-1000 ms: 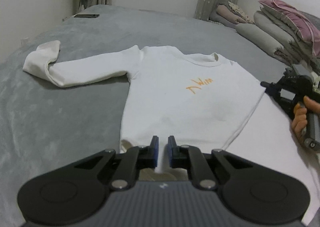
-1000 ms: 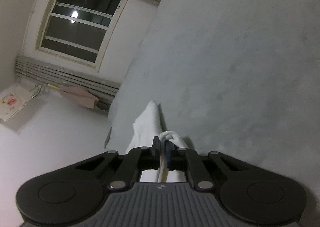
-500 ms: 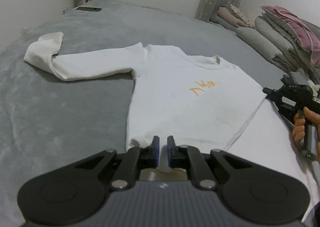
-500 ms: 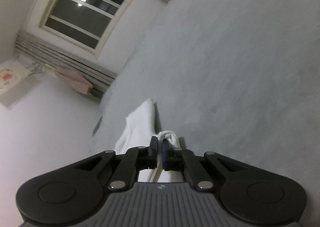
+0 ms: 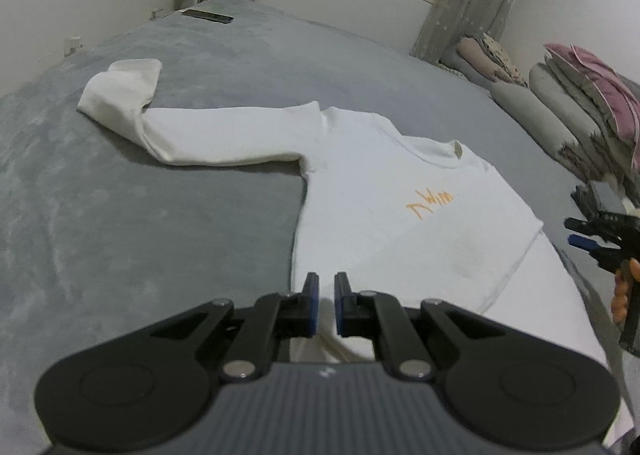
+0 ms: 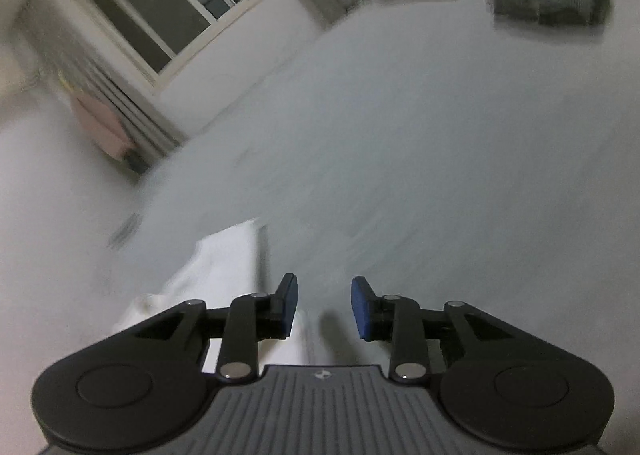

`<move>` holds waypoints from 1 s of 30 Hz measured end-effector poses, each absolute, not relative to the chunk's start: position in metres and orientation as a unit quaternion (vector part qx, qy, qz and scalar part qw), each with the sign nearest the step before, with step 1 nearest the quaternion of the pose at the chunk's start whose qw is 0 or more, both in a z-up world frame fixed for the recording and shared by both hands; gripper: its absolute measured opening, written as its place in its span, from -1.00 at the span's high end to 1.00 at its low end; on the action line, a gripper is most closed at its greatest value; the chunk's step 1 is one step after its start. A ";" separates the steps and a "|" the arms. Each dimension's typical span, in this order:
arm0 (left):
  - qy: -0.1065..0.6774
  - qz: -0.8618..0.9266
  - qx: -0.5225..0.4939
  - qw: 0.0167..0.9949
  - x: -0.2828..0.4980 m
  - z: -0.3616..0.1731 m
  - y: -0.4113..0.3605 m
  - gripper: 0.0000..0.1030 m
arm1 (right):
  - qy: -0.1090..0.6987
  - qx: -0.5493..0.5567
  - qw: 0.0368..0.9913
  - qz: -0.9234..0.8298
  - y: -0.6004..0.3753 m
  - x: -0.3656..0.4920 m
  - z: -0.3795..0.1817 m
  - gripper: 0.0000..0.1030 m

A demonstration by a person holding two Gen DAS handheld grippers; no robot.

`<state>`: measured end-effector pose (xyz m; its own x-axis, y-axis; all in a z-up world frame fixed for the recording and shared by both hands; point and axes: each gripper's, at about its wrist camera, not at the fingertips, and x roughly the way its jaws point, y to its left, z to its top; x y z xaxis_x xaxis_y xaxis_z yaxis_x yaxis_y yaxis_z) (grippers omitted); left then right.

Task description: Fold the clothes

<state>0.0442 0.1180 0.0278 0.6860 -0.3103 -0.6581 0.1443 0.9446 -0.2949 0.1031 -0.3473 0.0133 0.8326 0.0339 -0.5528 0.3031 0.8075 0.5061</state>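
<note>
Left gripper (image 5: 326,303): jaws nearly closed, a narrow gap between the blue pads, at the bottom centre of its frame over the hem of the white sweatshirt (image 5: 400,215). Whether cloth is pinched between the pads cannot be told; the hem passes under them.

Right gripper (image 6: 323,307): jaws wide apart, holding nothing, white fabric (image 6: 228,267) lying just below and to the left of the pads (this view is motion-blurred). It also shows at the right edge of the left wrist view, beside the garment's folded side.

The sweatshirt lies flat on the grey bed (image 5: 140,235), chest print up. One sleeve (image 5: 192,135) stretches toward the upper left, cuff doubled over; the other side appears already turned in, judged the first fold. The outstretched sleeve likely comes next. Stacked bedding (image 5: 580,111) occupies the right.
</note>
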 end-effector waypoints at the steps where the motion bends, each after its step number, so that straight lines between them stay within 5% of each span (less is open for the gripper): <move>1: 0.375 -0.124 -0.113 0.912 0.045 0.029 0.119 0.86 | 0.275 0.272 0.918 -0.081 -0.342 0.100 0.021 0.42; 17: 0.377 -0.100 -0.159 0.907 0.049 0.027 0.138 0.85 | 0.319 -0.042 0.873 0.368 -0.058 0.045 0.030 0.37; 21: 0.377 -0.095 -0.161 0.907 0.049 0.026 0.138 0.85 | 0.327 -0.073 0.862 0.380 -0.054 0.036 0.025 0.38; 23: 0.374 -0.089 -0.161 0.909 0.050 0.026 0.140 0.85 | 0.331 -0.088 0.857 0.386 -0.053 0.031 0.022 0.65; 30: 0.355 -0.030 -0.165 0.920 0.054 0.030 0.155 0.70 | 0.344 -0.142 0.835 0.405 -0.047 0.015 0.014 0.57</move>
